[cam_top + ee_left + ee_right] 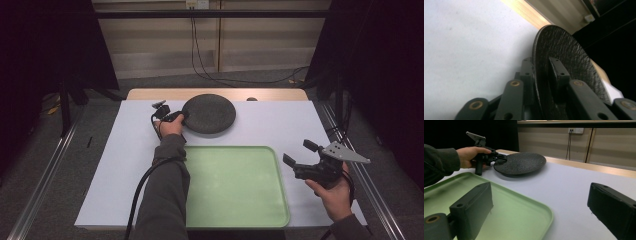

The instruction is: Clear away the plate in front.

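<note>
At the counter's (125, 165) far side, the left gripper (181, 117) is clamping the dark plate's (210, 113) rim; lifting is remaining, while the right gripper (300, 154) is waiting wide open, empty, beside the green tray (235, 220).

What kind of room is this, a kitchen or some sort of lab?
Most likely a recording lab, not a kitchen: black curtains screen the white table, metal rails run along the floor, and a hand-held left gripper clamps a dark plate beside an empty green tray.
</note>
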The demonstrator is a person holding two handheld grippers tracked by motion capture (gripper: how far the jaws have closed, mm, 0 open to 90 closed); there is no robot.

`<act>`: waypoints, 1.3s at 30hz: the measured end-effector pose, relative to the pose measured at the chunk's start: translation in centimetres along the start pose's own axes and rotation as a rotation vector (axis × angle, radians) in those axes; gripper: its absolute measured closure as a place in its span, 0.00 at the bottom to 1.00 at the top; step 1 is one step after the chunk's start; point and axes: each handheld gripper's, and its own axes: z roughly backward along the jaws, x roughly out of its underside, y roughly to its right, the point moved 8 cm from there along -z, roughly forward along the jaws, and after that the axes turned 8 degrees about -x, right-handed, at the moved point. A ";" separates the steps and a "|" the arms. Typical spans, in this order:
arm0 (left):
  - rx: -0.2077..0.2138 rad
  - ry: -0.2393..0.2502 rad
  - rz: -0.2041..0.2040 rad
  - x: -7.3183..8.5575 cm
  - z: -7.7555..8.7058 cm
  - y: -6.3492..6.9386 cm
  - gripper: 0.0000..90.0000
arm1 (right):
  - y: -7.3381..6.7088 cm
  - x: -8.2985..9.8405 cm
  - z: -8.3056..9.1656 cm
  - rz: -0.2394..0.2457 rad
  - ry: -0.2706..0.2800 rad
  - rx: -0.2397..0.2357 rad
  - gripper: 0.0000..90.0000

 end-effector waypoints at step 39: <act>0.125 0.019 -0.026 -1.9 2.4 4.5 0.96 | 0.4 -0.7 0.4 0.003 0.032 0.009 0.06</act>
